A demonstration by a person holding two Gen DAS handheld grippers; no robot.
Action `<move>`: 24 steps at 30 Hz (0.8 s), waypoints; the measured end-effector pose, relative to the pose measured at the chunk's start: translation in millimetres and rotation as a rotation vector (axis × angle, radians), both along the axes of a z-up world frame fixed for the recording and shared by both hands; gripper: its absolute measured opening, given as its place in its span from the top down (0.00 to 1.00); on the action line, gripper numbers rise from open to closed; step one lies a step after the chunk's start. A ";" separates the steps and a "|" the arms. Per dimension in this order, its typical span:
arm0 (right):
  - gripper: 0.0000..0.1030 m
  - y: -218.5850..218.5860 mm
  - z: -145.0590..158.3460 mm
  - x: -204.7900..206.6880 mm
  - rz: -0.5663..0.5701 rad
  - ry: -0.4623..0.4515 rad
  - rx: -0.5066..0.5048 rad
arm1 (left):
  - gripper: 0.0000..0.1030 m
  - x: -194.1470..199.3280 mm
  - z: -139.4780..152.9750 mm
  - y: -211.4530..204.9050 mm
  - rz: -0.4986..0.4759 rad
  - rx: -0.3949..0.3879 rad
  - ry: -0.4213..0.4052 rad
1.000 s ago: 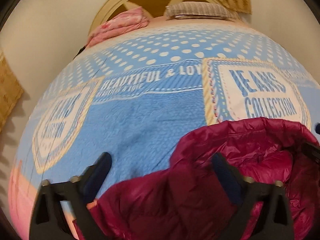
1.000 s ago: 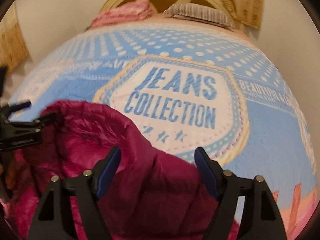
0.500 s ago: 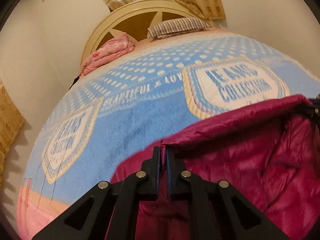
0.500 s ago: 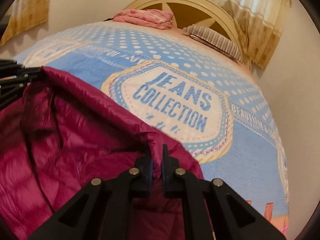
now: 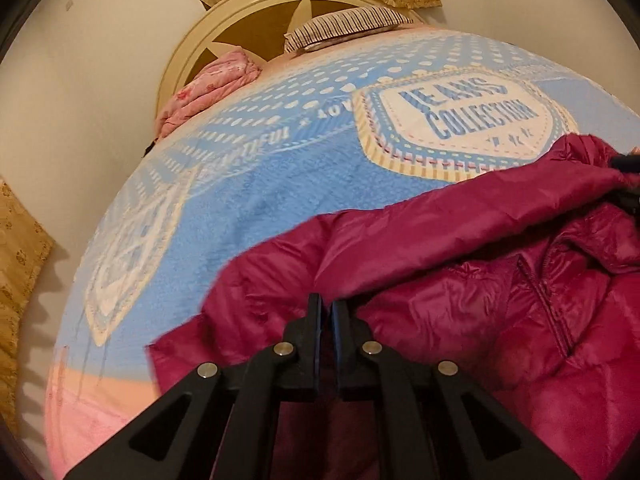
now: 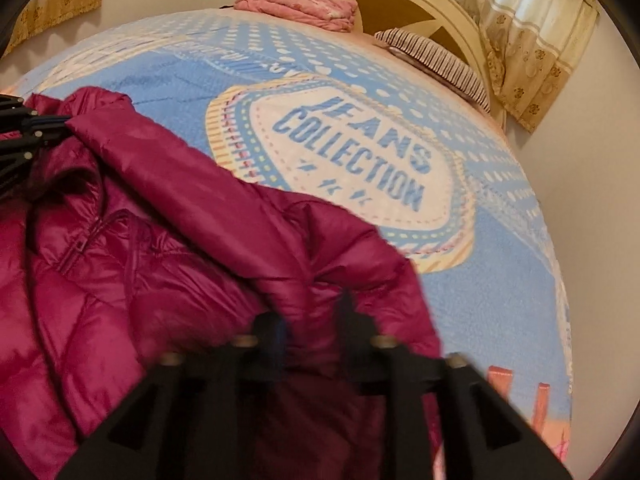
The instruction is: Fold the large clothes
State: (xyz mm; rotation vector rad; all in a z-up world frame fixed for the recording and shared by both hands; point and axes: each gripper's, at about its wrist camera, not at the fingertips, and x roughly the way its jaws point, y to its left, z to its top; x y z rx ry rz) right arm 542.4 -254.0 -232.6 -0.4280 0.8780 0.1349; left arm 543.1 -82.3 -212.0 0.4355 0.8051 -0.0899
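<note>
A magenta puffer jacket (image 5: pixel 460 280) lies bunched on the near end of the bed, zip side up. My left gripper (image 5: pixel 326 312) is shut on a fold of its edge, which runs taut to the right. In the right wrist view the same jacket (image 6: pixel 160 240) fills the lower left. My right gripper (image 6: pixel 312 312) is blurred and its jaws are opening, with a hump of jacket fabric between the fingers and not pressed. The left gripper (image 6: pixel 44 128) shows at that view's left edge, pinching the jacket's far corner.
The bed carries a blue blanket (image 5: pixel 248 216) printed "JEANS COLLECTION". A folded pink cloth (image 5: pixel 208 92) and a striped pillow (image 5: pixel 344 26) lie by the cream headboard (image 5: pixel 224 20). Curtains (image 6: pixel 532 40) hang behind, and a wall runs close along the bed's left side.
Both grippers went from open to shut on the jacket's edge and stretched it between them. The right jaws have since parted again. Both views rolled and shifted over the bed.
</note>
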 end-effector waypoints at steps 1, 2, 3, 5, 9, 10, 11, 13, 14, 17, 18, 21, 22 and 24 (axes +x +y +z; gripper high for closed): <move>0.42 -3.5 4.5 -3.4 0.002 -0.005 0.000 | 0.95 -4.8 6.7 2.5 0.002 -0.006 -0.009; 0.34 -6.9 9.5 -6.9 0.008 -0.010 0.006 | 0.95 -11.1 19.7 8.0 -0.008 -0.032 -0.022; 0.31 -12.5 15.7 -11.5 0.013 -0.015 0.017 | 0.94 -15.8 26.8 10.8 -0.015 -0.041 -0.028; 0.31 -24.6 27.8 -20.9 0.027 -0.006 0.033 | 0.79 -22.2 44.8 22.1 -0.030 -0.073 -0.025; 0.31 -36.2 45.6 -24.7 0.022 -0.009 0.053 | 0.01 -12.6 70.8 43.7 0.069 -0.107 -0.168; 0.31 -38.6 51.7 -20.4 0.004 -0.010 0.095 | 0.01 -5.3 73.7 46.3 0.091 -0.112 -0.186; 0.31 -40.3 58.4 -13.9 -0.023 -0.014 0.156 | 0.01 7.9 75.0 47.0 0.124 -0.119 -0.178; 0.31 -41.5 67.9 3.1 -0.105 -0.029 0.275 | 0.01 36.4 72.6 45.4 0.194 -0.172 -0.134; 0.31 -39.0 69.8 15.0 -0.156 -0.032 0.334 | 0.01 45.9 69.8 42.8 0.220 -0.184 -0.128; 0.31 -22.1 64.7 45.9 -0.269 -0.036 0.382 | 0.01 74.3 53.7 24.8 0.293 -0.148 -0.092; 0.31 -18.5 62.3 51.8 -0.285 -0.023 0.396 | 0.01 77.9 47.0 17.1 0.296 -0.123 -0.082; 0.31 4.6 47.4 70.9 -0.293 0.032 0.420 | 0.01 74.2 24.1 0.1 0.259 -0.104 -0.020; 0.31 14.3 41.6 72.6 -0.274 0.041 0.405 | 0.01 70.4 18.2 -2.8 0.242 -0.090 -0.007; 0.31 27.5 31.3 70.4 -0.230 0.059 0.374 | 0.01 59.5 -0.4 -11.5 0.199 -0.046 0.023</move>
